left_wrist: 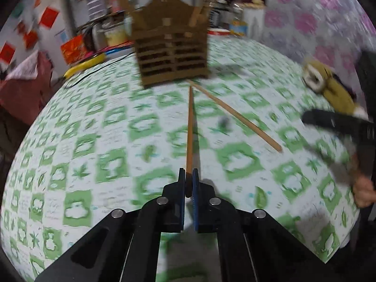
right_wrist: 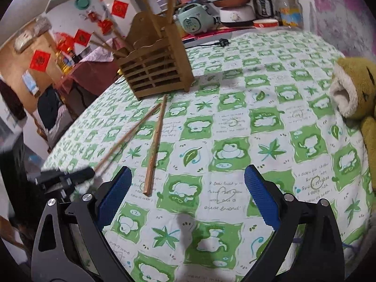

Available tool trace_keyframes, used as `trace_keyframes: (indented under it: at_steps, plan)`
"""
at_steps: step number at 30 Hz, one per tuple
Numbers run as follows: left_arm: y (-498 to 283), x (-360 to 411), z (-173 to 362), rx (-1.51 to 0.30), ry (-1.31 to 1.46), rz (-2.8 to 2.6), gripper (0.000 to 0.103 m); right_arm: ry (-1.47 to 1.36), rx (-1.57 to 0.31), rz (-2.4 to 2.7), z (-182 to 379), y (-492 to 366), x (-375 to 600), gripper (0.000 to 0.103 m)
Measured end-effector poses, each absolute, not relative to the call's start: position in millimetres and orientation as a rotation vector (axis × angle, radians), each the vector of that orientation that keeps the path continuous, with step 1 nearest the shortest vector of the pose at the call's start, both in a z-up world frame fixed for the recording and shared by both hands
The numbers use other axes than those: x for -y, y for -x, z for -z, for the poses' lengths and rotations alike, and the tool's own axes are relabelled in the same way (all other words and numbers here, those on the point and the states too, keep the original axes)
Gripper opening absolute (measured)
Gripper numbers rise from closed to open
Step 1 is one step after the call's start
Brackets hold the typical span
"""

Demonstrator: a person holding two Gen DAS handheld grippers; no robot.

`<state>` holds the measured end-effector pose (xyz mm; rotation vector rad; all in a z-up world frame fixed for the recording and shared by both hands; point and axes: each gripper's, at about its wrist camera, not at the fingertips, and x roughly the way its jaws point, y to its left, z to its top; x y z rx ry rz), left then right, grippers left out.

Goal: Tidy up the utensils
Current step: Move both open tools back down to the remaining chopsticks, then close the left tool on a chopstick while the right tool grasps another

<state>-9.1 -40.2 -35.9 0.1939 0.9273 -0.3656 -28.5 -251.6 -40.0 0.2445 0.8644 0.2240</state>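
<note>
My left gripper (left_wrist: 188,176) is shut on the near end of a wooden chopstick (left_wrist: 189,127), which points straight ahead toward the brown slatted utensil holder (left_wrist: 172,56). A second chopstick (left_wrist: 235,115) lies loose on the green-patterned tablecloth (left_wrist: 94,141), angled to the right. In the right wrist view my right gripper (right_wrist: 188,178) stands open over the cloth with nothing between its blue pads. The loose chopstick (right_wrist: 155,145) lies just ahead of its left finger. The held chopstick (right_wrist: 127,138) runs from the left gripper (right_wrist: 90,171) toward the holder (right_wrist: 152,63), which has several sticks in it.
A yellow-brown plush toy (right_wrist: 354,94) lies at the table's right edge. Behind the holder stand a rice cooker (right_wrist: 195,20), pots and jars. A black power cord (right_wrist: 211,43) runs across the far side. The table drops off on the left toward furniture (right_wrist: 77,80).
</note>
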Motion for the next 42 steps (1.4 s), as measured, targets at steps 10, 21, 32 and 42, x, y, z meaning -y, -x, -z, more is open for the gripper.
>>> trace_keyframes:
  at_steps: [10,21,32,42]
  plan:
    - [-3.6,21.8,38.3,-0.962,-0.173,0.287,0.015,0.181,-0.852,-0.236,40.6,42.9,179.8,0.056]
    - [-5.8,26.2,44.4,-0.982,-0.202,0.276,0.030,0.147,-0.961,-0.307,52.9,29.2,169.9,0.039]
    - [22.3,25.1,8.4,-0.860,-0.159,0.325,0.006,0.131,-0.827,-0.317,30.3,60.6,164.9,0.007]
    - [48.8,11.6,-46.0,-0.701,-0.104,0.289,0.006,0.054,-0.600,-0.318,-42.5,95.8,176.6,0.006]
